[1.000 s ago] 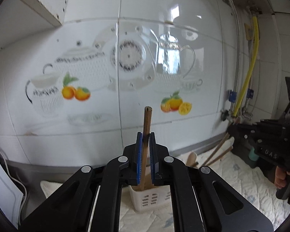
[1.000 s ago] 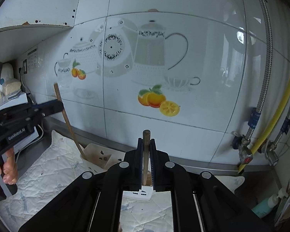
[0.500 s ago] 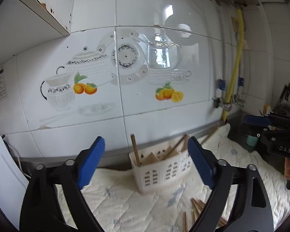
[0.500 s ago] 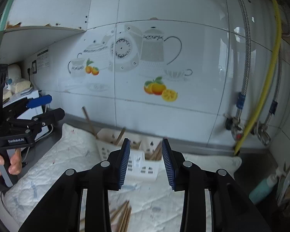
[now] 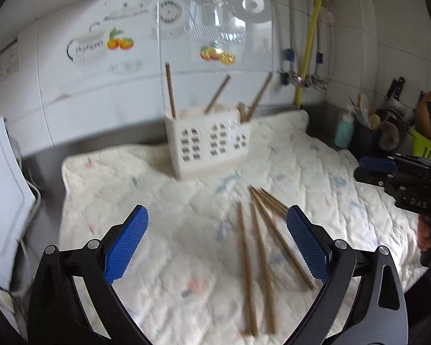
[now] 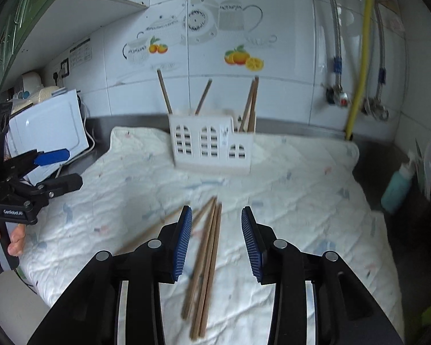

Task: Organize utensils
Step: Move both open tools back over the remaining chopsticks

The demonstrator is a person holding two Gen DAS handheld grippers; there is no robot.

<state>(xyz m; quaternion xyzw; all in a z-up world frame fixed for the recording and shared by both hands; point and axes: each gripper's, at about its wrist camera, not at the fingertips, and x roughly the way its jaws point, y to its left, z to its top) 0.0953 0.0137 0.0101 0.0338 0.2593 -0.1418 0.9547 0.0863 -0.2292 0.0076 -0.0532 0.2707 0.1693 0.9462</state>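
The left gripper (image 5: 217, 244) is spread wide with nothing between its blue pads, and its jaws are opening a shade further. The right gripper (image 6: 217, 241) is parted more narrowly, released and empty as well. Just below and ahead of both claws lies the loose bundle of brown wooden chopsticks (image 5: 261, 247), fanned on the white quilted cloth (image 5: 163, 258). In the right wrist view the same chopsticks (image 6: 205, 261) run lengthwise under the gap between its pads, not touched.

Farther ahead, well apart from the claws, stands the white perforated plastic utensil holder (image 5: 208, 146) near the tiled wall (image 5: 71, 92). A few chopsticks already lean out of its compartments, so I judge the sorting partly done. The bundle on the cloth is what remains.

The cloth offers open room between the claws and the holder. To the right the counter is crowded with a teal bottle (image 6: 396, 187) and dark kitchenware; to the left a white appliance (image 6: 48, 126) sits close by the cloth's edge.
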